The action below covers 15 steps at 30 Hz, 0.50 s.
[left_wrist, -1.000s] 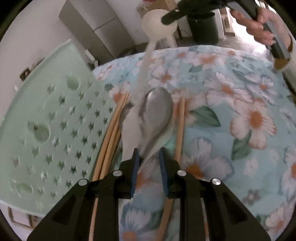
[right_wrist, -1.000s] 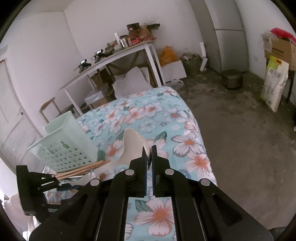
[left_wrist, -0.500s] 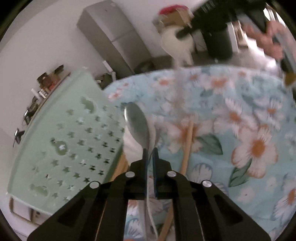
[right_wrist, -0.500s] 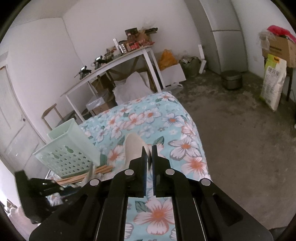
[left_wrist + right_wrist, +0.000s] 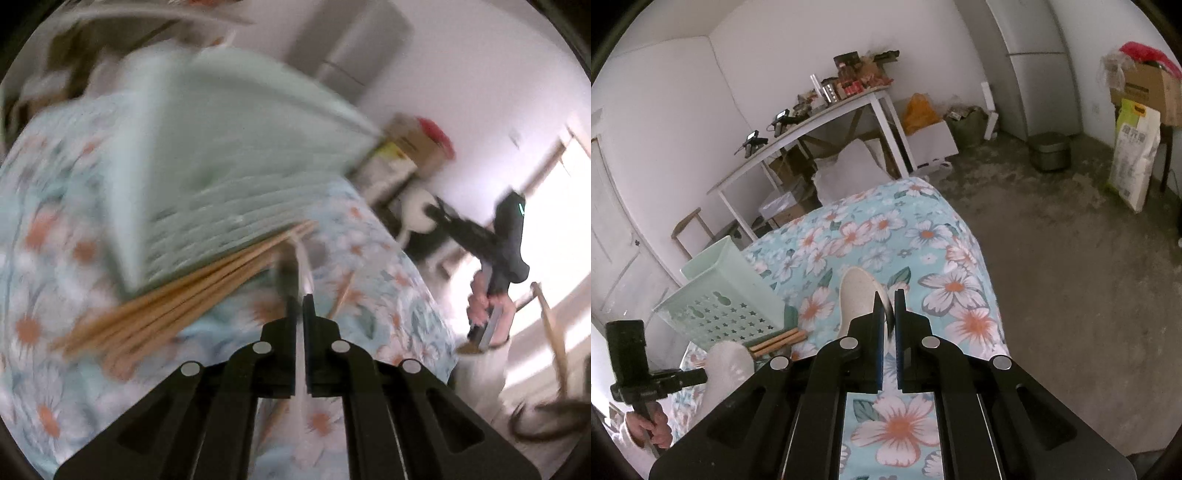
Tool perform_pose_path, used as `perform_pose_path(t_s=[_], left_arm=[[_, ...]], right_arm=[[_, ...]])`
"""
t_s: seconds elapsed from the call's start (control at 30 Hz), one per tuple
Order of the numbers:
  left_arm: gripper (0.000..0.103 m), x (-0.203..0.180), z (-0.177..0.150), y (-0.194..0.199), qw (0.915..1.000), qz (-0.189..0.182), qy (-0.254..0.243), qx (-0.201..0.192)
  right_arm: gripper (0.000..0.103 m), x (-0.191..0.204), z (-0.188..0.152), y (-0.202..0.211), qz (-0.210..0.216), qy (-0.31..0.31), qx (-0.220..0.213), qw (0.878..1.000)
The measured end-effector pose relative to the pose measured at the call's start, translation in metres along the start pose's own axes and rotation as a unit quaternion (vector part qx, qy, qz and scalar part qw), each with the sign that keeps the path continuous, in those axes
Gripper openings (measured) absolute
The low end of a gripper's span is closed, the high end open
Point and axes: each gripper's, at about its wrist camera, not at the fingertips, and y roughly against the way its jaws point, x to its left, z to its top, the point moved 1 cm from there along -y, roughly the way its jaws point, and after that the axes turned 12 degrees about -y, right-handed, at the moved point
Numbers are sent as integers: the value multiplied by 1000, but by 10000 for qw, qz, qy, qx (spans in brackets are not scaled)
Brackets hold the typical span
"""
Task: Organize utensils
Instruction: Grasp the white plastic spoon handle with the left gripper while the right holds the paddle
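My left gripper (image 5: 298, 301) is shut on the handle of a metal spoon (image 5: 300, 266), which shows edge-on as a thin pale strip in a blurred view. Just beyond it a bundle of wooden chopsticks (image 5: 184, 306) lies against the mint-green perforated basket (image 5: 221, 155) on the floral cloth. A single chopstick (image 5: 343, 295) lies to the right. My right gripper (image 5: 885, 299) is shut on a cream plastic spoon (image 5: 858, 295) held above the cloth; its bowl (image 5: 419, 214) also shows in the left wrist view. The basket (image 5: 724, 295) and chopsticks (image 5: 779, 339) sit at lower left.
The floral-covered table (image 5: 886, 229) ends at its far and right edges over a bare concrete floor. A white side table (image 5: 820, 122) with clutter stands behind, with a grey fridge (image 5: 1034, 74), a pot and a sack further right. A hand (image 5: 646, 428) grips the left tool's handle.
The left gripper shut on the metal spoon, lifted it off the cloth and rolled, so the spoon now shows edge-on and the view has swung. The right gripper kept still with its cream spoon.
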Motion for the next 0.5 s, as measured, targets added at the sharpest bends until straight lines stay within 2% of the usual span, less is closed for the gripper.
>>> perform_pose_path(t_s=[0.03, 0.13, 0.17, 0.23, 0.27, 0.3, 0.33, 0.4, 0.43, 0.5], left_arm=[[2, 7, -4, 4, 9994, 348, 2, 4], [2, 9, -11, 8, 9967, 793, -140, 52], [2, 3, -12, 9, 9914, 1242, -411, 90], [2, 1, -7, 12, 9799, 1862, -704, 120], [2, 4, -9, 19, 9787, 1912, -750, 65], [5, -3, -9, 22, 9796, 1801, -889, -28], [18, -10, -8, 19, 9791, 1738, -1051, -12], [38, -32, -11, 15, 9670, 1825, -1776, 56], [43, -47, -12, 9, 9595, 1824, -2142, 111], [43, -73, -21, -6, 9311, 2041, -3002, 360]], right_arm=[[3, 1, 1, -1, -8, 7, 10, 10000], [3, 1, 0, -3, 2, -1, 44, 10000], [3, 1, 0, -4, -6, 1, 55, 10000], [3, 1, -1, -6, -35, 8, 71, 10000], [3, 1, -1, -6, -39, 4, 76, 10000], [3, 0, -1, -8, -42, -6, 89, 10000], [3, 0, -2, -9, -48, -12, 117, 9999], [3, -1, -3, -11, -62, -34, 151, 9999], [3, -1, -2, -13, -62, -49, 168, 9998], [3, -1, -3, -14, -52, -59, 213, 9997]])
